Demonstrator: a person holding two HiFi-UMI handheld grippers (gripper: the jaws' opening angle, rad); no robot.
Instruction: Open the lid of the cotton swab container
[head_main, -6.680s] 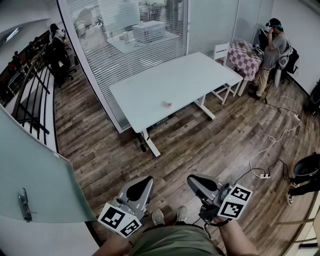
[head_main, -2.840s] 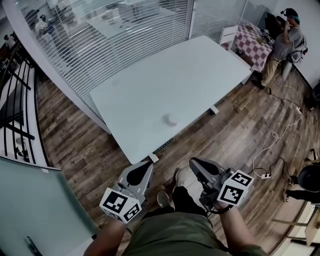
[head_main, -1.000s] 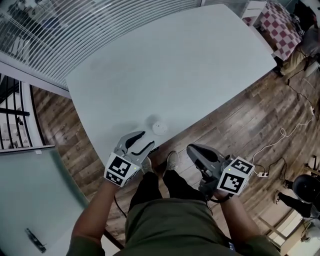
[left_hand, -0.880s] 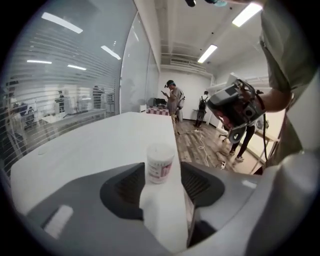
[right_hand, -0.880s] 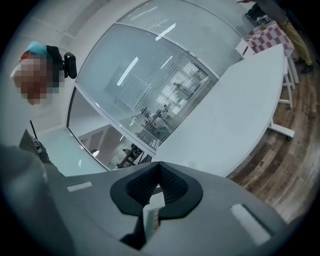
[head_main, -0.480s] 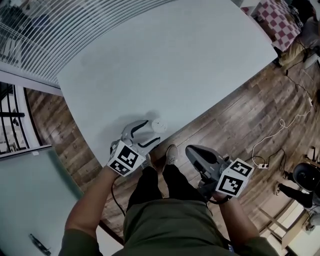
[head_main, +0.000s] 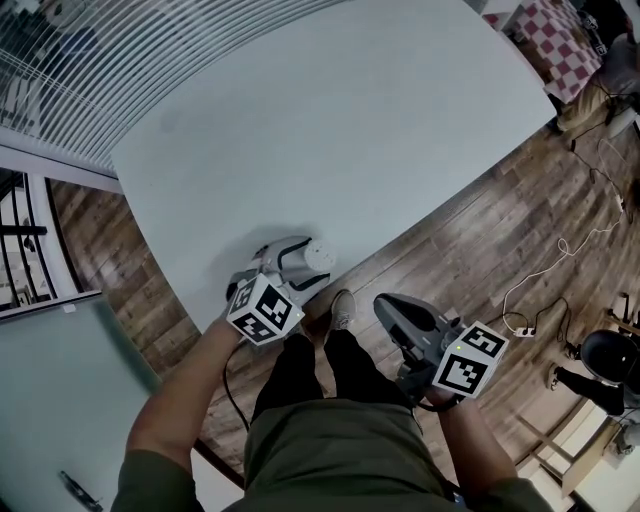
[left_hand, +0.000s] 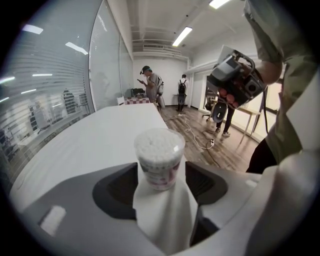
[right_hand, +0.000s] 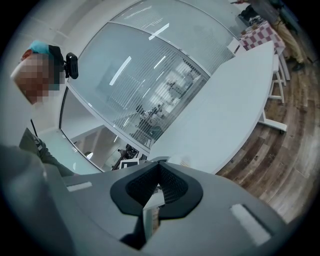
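Note:
The cotton swab container is a small clear round tub with a pink label and a clear lid. It stands upright near the front edge of the white table. My left gripper reaches onto the table right behind it. In the left gripper view the container stands at the mouth of the left gripper, whose jaws have just been opening. They stand wide on either side of the container without pressing it. My right gripper hangs shut over the floor, off the table, with nothing in it.
The container sits close to the table's near edge, and wooden floor lies below it. My legs and shoes are under the grippers. A white cable lies on the floor at right. Two people stand far beyond the table.
The person has walked up to the table. Over the last second the left gripper dropped forward to the container and its jaws spread wider. The right gripper has stayed shut beside the body.

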